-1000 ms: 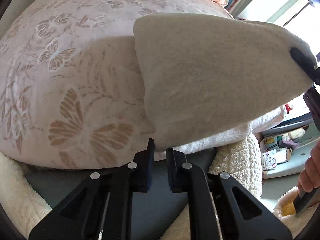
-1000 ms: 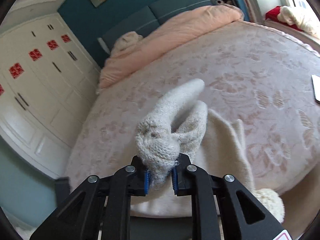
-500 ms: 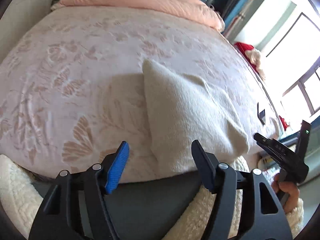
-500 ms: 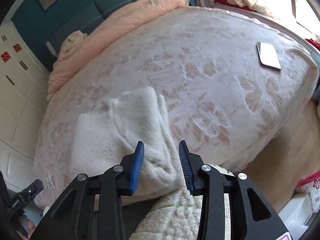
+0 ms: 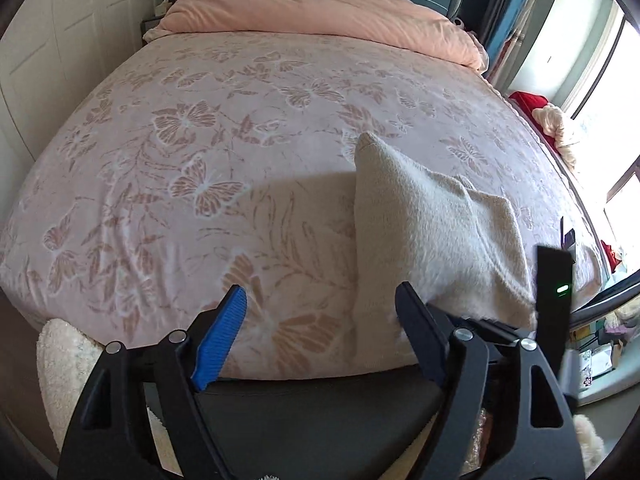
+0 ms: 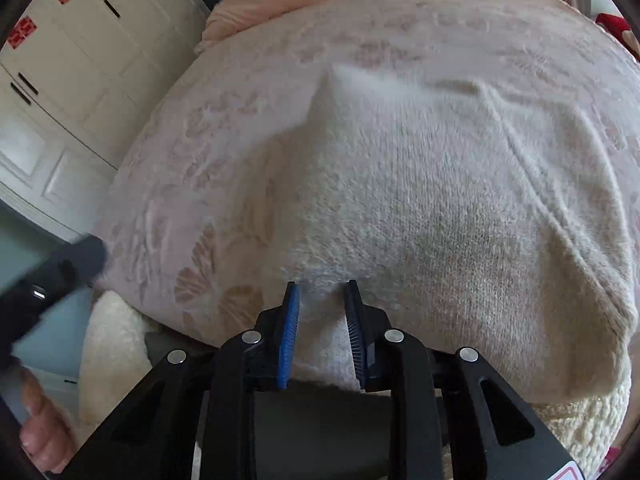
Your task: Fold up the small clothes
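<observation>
One cream sweater (image 5: pixel 432 240) lies folded near the bed's (image 5: pixel 200 140) front edge. Both tongs are open: the left tongs (image 5: pixel 320 320) hold nothing, and the right tongs (image 6: pixel 322 312) straddle its hem. Only the left view shows the peach blanket (image 5: pixel 320 12) whole.

Both claws let go: left claw (image 5: pixel 320 328) spread wide, right claw (image 6: pixel 322 320) parted; sweater (image 6: pixel 440 208) dropped onto bed.

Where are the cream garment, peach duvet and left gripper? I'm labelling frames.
cream garment (image 6: pixel 460 208), right wrist view, middle of knit.
peach duvet (image 5: pixel 320 12), left wrist view, top surface.
left gripper (image 5: pixel 320 312), left wrist view, between open fingertips.
</observation>
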`<act>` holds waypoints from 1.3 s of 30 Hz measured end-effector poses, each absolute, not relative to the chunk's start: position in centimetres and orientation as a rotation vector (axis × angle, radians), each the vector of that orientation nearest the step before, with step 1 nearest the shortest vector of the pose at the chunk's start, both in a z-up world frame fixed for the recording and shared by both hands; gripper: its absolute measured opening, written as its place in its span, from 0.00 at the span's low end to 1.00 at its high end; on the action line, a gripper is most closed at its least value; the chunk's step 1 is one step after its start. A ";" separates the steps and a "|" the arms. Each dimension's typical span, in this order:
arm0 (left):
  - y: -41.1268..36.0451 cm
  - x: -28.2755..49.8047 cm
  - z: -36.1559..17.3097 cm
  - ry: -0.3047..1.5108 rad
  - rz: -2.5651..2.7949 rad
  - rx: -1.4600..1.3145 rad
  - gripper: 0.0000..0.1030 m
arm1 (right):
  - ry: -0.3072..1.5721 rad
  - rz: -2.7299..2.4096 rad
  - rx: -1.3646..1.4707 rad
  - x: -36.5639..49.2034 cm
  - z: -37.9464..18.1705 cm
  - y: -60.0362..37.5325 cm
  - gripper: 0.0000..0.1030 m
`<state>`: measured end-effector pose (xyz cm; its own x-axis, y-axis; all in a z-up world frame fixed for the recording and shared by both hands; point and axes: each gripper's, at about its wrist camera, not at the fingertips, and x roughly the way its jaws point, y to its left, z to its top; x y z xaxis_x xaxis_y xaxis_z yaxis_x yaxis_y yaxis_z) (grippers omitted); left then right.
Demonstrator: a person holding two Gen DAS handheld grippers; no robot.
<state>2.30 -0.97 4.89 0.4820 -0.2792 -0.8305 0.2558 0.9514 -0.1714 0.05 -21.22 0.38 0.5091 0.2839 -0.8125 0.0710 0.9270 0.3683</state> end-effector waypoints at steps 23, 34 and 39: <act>-9.2 0.5 2.5 1.062 -0.450 0.188 0.83 | 1.049 -0.160 0.664 -4.6 -4.2 -34.7 0.14; -11.4 0.5 1.4 1.105 -0.459 0.237 0.86 | 1.100 -0.169 0.556 -5.3 -6.0 -35.8 0.13; -11.7 0.9 1.3 1.122 -0.445 0.231 0.87 | 0.926 -0.243 0.545 -5.7 0.9 -35.5 0.30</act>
<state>0.87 -11.67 1.34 0.3587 -0.2266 -0.9055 0.4551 0.8894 -0.0423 -5.69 -35.46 0.87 0.5862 0.0313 -0.8096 0.4242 0.8395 0.3397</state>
